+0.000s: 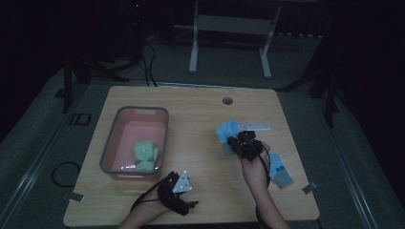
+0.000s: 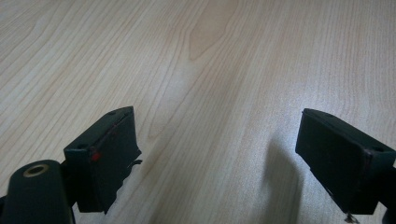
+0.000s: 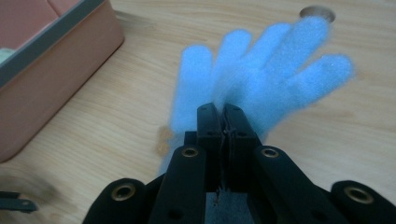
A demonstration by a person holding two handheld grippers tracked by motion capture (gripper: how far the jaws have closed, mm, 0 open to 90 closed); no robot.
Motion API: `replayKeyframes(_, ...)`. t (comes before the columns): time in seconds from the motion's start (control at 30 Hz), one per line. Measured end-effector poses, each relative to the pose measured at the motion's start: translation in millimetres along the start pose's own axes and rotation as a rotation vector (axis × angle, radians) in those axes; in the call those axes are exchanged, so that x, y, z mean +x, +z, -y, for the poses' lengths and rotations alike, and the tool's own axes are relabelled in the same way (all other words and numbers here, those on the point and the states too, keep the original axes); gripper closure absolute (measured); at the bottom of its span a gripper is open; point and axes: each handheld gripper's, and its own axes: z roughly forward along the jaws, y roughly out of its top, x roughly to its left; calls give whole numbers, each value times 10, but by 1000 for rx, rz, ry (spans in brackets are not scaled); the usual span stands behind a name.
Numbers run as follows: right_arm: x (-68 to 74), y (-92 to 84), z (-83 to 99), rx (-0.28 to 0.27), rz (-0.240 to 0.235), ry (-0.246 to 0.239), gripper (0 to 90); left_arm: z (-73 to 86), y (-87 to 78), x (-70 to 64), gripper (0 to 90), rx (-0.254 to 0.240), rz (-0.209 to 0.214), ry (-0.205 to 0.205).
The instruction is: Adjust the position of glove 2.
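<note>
The pale wood-grain table (image 1: 200, 109) bears a pink plastic tub (image 1: 111, 143) with a grey rim. The right gripper (image 3: 225, 116) is clamped on a fuzzy light-blue glove (image 3: 261, 79), raised over the tabletop right of the tub. The left gripper (image 2: 217, 140) rests with jaws apart, holding nothing.

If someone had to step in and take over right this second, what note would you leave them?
Right gripper: shut on the blue glove, pinched at its cuff end, fingers hanging forward over the table.
Left gripper: open, nothing between the jaws, low over bare wood at the near edge.
Pink bin: on the left side of the table, with a green glove already inside.
Second blue glove: lying flat near the right edge, beside the right forearm.
Done: one glove binned, one picked up.
Left, most likely: carry the held glove to the bin, then fetch the last one.
</note>
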Motion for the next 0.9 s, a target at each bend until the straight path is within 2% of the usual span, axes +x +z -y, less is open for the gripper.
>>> replayKeyframes(0.07,42,48,42,6,-41,24,870,-3,4,-5,130,-3,2,3)
replayKeyframes(0.13,73,77,64,11,-33,15,870,-9,6,-10,131,-8,5,2)
replayKeyframes(0.2,116,146,122,25,-47,26,869,-8,5,-10,130,-3,3,10)
replayKeyframes(0.27,167,227,191,48,-30,12,869,-1,9,-11,130,-1,5,10)
replayKeyframes(0.33,175,266,230,57,-37,20,869,2,9,-10,130,1,2,13)
replayKeyframes(0.37,187,376,356,89,-24,36,868,0,5,-6,130,0,-3,12)
replayKeyframes(0.43,198,426,422,99,-2,34,866,-2,-6,2,131,-9,2,7)
replayKeyframes(0.47,192,451,448,107,-6,46,864,-1,-11,8,130,-10,3,5)
replayKeyframes(0.63,165,522,525,120,3,67,847,9,-7,13,131,-8,2,5)
replayKeyframes(0.73,148,561,579,125,8,85,791,6,2,6,131,-3,1,9)
replayKeyframes(0.9,129,588,627,119,12,100,757,11,7,3,131,-5,3,9)
